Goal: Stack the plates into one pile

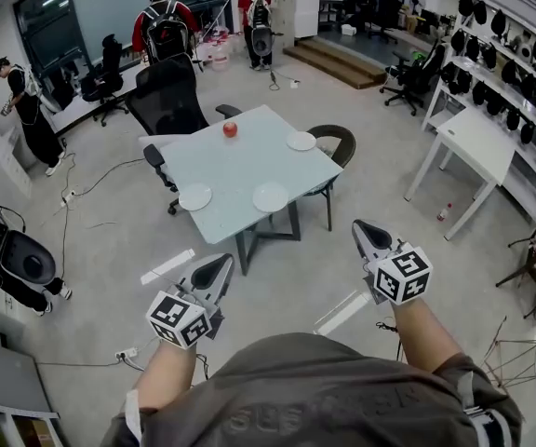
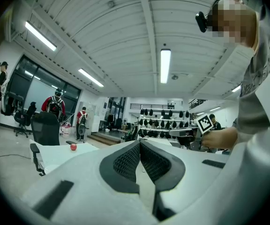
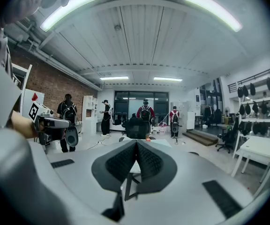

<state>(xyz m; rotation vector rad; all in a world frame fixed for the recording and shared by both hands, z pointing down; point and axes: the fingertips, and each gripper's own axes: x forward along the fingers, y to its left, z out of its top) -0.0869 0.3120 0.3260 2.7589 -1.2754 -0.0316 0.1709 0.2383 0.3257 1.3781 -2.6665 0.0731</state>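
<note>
Left tongs (image 1: 221, 263) and right tongs (image 1: 362, 228) both pressed together, empty, well short of worktop (image 1: 240, 161). I need to spread them first, then pinch near-left plate (image 1: 194, 196) by its rim, which is probably shallow.

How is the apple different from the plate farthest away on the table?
The apple is red; the plate is white. The apple is round like a ball; the plate is flat. The apple looks smaller across than the plate. Both sit on the table, apart from each other.
</note>
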